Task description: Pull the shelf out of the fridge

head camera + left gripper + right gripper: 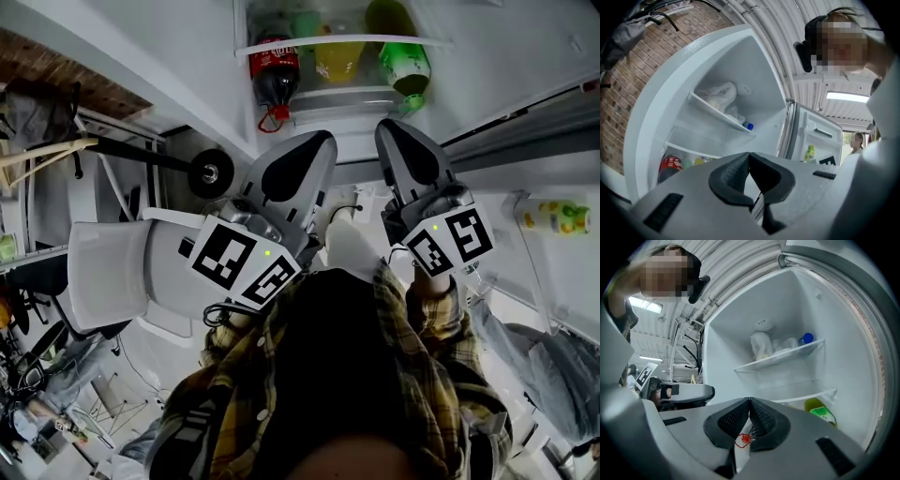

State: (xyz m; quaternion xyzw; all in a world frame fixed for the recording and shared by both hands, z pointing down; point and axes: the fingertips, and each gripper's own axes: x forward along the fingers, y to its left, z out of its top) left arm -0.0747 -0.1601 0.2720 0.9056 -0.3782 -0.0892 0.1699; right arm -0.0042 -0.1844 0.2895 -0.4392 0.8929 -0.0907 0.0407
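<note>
The left tongs (750, 157) and the right tongs (750, 401) are both held level in front of the open fridge (797, 301), and they do not touch it. Each pair is closed together with nothing between. The shelf (342, 41) sits in its place inside the fridge, apart from both tongs. Under it are a red cola bottle (275, 77), a yellow bottle (337, 58) and a green bottle (403, 58). A higher shelf (780, 358) carries a white bag (761, 345)

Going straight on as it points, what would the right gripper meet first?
Probably the white front edge of the lower clear shelf, just beyond the right gripper; depth is unclear.
</note>
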